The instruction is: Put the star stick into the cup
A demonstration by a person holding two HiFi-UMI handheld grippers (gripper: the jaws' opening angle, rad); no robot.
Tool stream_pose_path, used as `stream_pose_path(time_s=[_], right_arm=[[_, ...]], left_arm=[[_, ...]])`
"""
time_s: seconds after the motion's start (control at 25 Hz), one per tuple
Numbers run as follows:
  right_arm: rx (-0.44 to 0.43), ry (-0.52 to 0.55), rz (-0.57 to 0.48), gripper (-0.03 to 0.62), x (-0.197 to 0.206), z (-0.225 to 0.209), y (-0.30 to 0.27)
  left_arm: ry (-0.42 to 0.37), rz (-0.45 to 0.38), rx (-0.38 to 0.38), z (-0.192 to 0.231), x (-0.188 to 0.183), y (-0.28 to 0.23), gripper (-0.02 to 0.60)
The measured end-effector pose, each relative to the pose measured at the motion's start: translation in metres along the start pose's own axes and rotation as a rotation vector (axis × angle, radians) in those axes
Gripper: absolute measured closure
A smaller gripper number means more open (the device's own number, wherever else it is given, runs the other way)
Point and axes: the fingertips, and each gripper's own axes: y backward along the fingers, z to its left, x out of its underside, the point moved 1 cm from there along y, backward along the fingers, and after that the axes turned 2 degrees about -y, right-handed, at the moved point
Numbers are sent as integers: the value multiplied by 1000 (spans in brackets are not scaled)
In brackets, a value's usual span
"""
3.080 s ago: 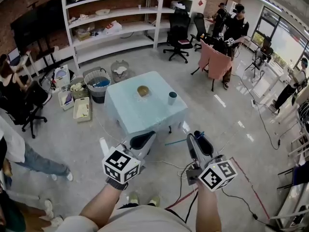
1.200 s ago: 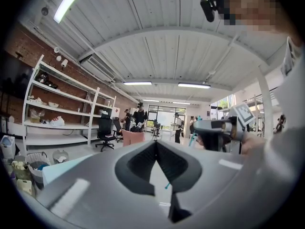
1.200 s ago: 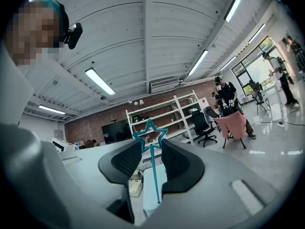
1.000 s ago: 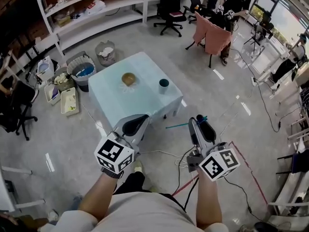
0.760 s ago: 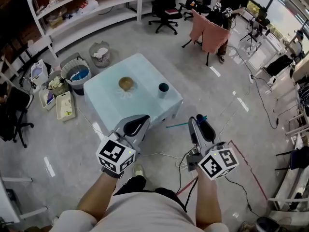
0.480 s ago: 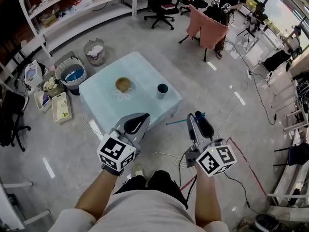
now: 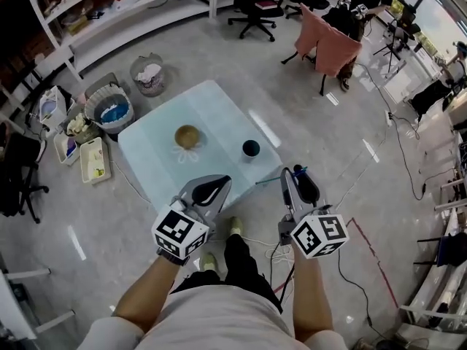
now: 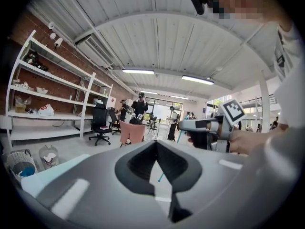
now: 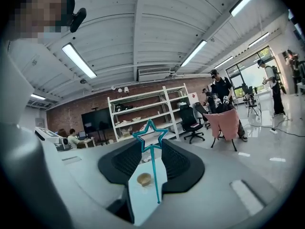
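A dark teal cup (image 7: 250, 148) stands near the right edge of the light blue table (image 7: 211, 111), with a tan bowl (image 7: 187, 135) to its left. My right gripper (image 7: 292, 173) hovers just off the table's near corner, shut on the teal star stick (image 7: 268, 180), which pokes out to the left. In the right gripper view the star stick (image 9: 155, 171) runs between the jaws of my right gripper (image 9: 151, 144), star outward, and the bowl (image 9: 144, 179) shows beyond it. My left gripper (image 7: 218, 181) is shut and holds nothing. In the left gripper view its jaw tips meet (image 8: 155, 143).
Baskets (image 7: 108, 111) and bins sit on the floor left of the table, before white shelves (image 7: 124, 6). A chair draped in pink cloth (image 7: 332, 46) stands at the far right. Cables (image 7: 263, 248) and a red tape line (image 7: 372, 245) cross the floor near my feet.
The table, cup and bowl have come closer beneath both grippers as the person walked up. The right gripper keeps its hold on the star stick; the left stays shut.
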Motion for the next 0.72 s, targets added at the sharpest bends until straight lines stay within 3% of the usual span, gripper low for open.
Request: stream_pose_path(time_s=[0.4, 0.72], right_arm=[[-86, -13, 86, 454, 22, -66, -124], [-133, 22, 218, 453, 74, -103, -199]], left_arm=[[33, 48, -76, 63, 24, -82, 575], [46, 109, -120, 102, 50, -135, 575]])
